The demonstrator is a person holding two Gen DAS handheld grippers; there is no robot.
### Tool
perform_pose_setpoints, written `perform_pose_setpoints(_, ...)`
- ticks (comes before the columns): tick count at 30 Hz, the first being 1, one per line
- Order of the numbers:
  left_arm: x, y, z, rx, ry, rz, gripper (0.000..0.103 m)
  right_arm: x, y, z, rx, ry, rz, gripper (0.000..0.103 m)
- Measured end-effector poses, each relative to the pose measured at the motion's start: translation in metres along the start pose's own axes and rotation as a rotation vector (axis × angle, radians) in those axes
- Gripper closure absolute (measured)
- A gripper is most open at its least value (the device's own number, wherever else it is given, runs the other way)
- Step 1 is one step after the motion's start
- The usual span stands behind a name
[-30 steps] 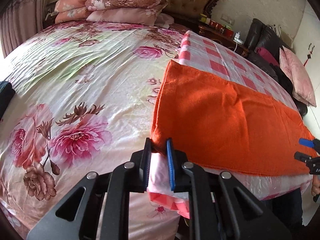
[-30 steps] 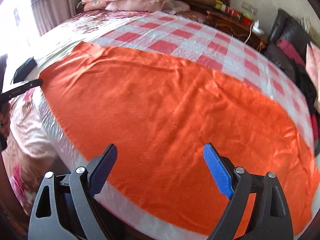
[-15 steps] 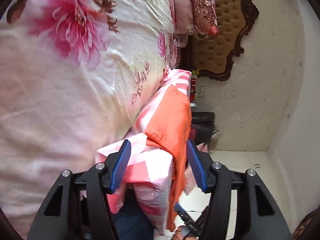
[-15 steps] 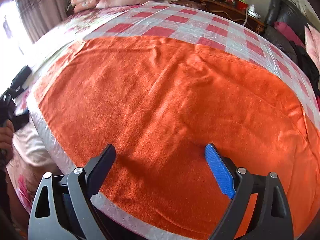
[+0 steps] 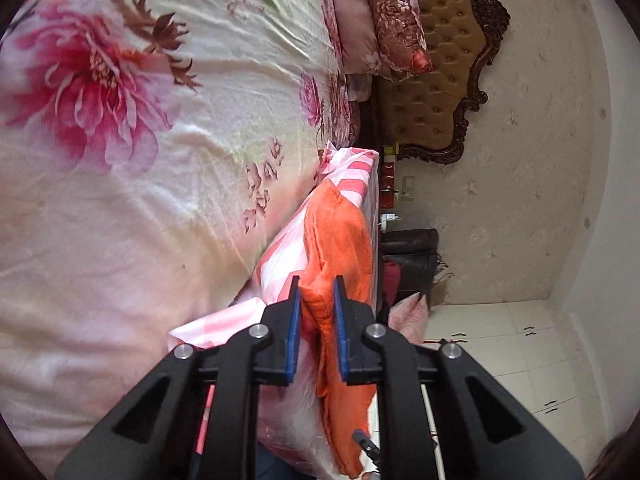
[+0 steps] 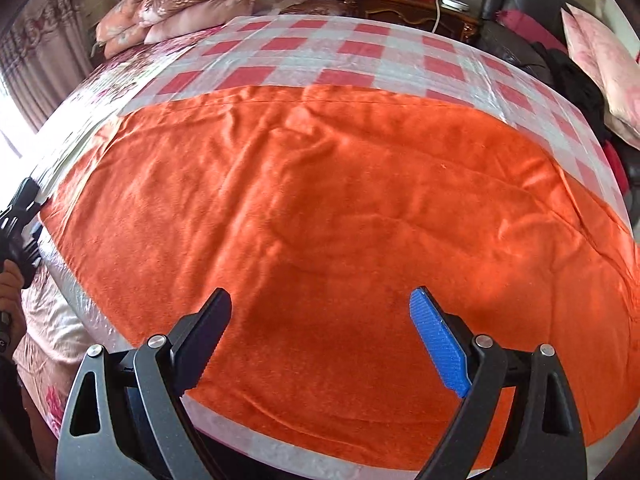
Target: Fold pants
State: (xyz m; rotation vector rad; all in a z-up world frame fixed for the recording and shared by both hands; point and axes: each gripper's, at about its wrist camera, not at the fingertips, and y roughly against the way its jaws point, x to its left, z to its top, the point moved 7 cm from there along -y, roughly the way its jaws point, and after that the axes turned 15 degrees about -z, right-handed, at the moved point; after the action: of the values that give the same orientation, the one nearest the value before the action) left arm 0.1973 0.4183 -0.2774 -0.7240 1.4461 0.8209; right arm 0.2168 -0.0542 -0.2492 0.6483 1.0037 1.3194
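The orange pants [image 6: 340, 220] lie spread flat on a red-and-white checked cloth [image 6: 340, 52] on the bed. My left gripper [image 5: 317, 284] is rolled on its side at the pants' left edge [image 5: 340, 240], and its jaws are closing with a bunched orange corner pinched between the blue pads. In the right wrist view that gripper [image 6: 20, 216] shows at the far left edge. My right gripper [image 6: 322, 300] hovers open over the near part of the pants, nothing between its fingers.
A floral bedspread [image 5: 120, 160] covers the bed left of the checked cloth [image 5: 288, 248]. Pillows [image 6: 180, 4] are stacked by the tufted headboard [image 5: 432, 92]. A wooden nightstand [image 6: 408, 4] and dark seat with clothes [image 6: 520, 40] stand beyond. A hand [image 6: 8, 284] holds the left gripper.
The left gripper rolled onto its side and dropped, opened, then closed again on the pants' left corner. The right gripper drifted further in over the orange cloth, still open.
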Motion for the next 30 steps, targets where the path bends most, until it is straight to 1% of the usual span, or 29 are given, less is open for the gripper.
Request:
perform_pose_setpoints(4,-0.023,-0.002,0.001,-0.004,-0.120,0.111,0.094,-0.007,-0.002,-0.001,0.006,-0.018,-0.004,0.015)
perform_pose_setpoints(10,-0.057,-0.012,-0.005,0.009,-0.308,0.308,0.095,-0.020,-0.010,-0.007,0.037,-0.050,-0.012,0.015)
perform_pose_setpoints(11,-0.062,-0.015,-0.007,0.010,-0.335,0.330,0.095,-0.021,-0.011,-0.007,0.030,-0.043,-0.010,0.015)
perform_pose_setpoints(14,-0.066,-0.017,-0.010,0.006,-0.352,0.354,0.095,-0.019,-0.009,-0.010,0.015,0.002,-0.023,0.015)
perform_pose_setpoints(16,-0.061,-0.015,-0.010,-0.005,-0.338,0.372,0.095,-0.025,-0.008,-0.009,0.003,-0.023,-0.007,0.015)
perform_pose_setpoints(17,-0.056,-0.013,-0.009,-0.010,-0.323,0.384,0.095,-0.034,-0.008,-0.008,-0.009,-0.033,-0.013,0.015)
perform_pose_setpoints(19,-0.045,-0.008,-0.008,-0.014,-0.292,0.384,0.095,-0.061,-0.008,-0.003,-0.038,-0.064,-0.069,0.015)
perform_pose_setpoints(20,-0.039,-0.005,-0.007,-0.015,-0.274,0.388,0.095,-0.082,-0.011,0.000,-0.047,-0.094,-0.104,0.015)
perform_pose_setpoints(22,-0.028,-0.003,-0.006,-0.010,-0.245,0.384,0.095,-0.121,-0.016,0.005,-0.043,-0.156,-0.144,0.015)
perform_pose_setpoints(23,-0.023,-0.003,-0.006,-0.005,-0.233,0.383,0.095,-0.153,-0.022,0.006,-0.030,-0.206,-0.175,0.015)
perform_pose_setpoints(25,-0.016,-0.003,-0.005,-0.002,-0.220,0.396,0.095,-0.199,-0.029,0.007,-0.027,-0.265,-0.225,0.015)
perform_pose_setpoints(26,-0.013,-0.004,-0.005,-0.001,-0.221,0.404,0.095,-0.224,-0.032,0.008,-0.024,-0.292,-0.264,0.015)
perform_pose_setpoints(27,-0.011,-0.005,-0.005,0.000,-0.222,0.409,0.095,-0.253,-0.038,0.007,-0.018,-0.323,-0.310,0.015)
perform_pose_setpoints(28,-0.009,-0.006,-0.005,-0.001,-0.220,0.414,0.095,-0.275,-0.045,0.006,-0.003,-0.340,-0.334,0.015)
perform_pose_setpoints(29,-0.007,-0.007,-0.005,-0.003,-0.218,0.417,0.095,-0.298,-0.057,0.003,0.039,-0.342,-0.355,0.015)
perform_pose_setpoints(30,-0.007,-0.007,-0.005,-0.006,-0.217,0.419,0.095,-0.312,-0.064,0.000,0.060,-0.340,-0.394,0.015)
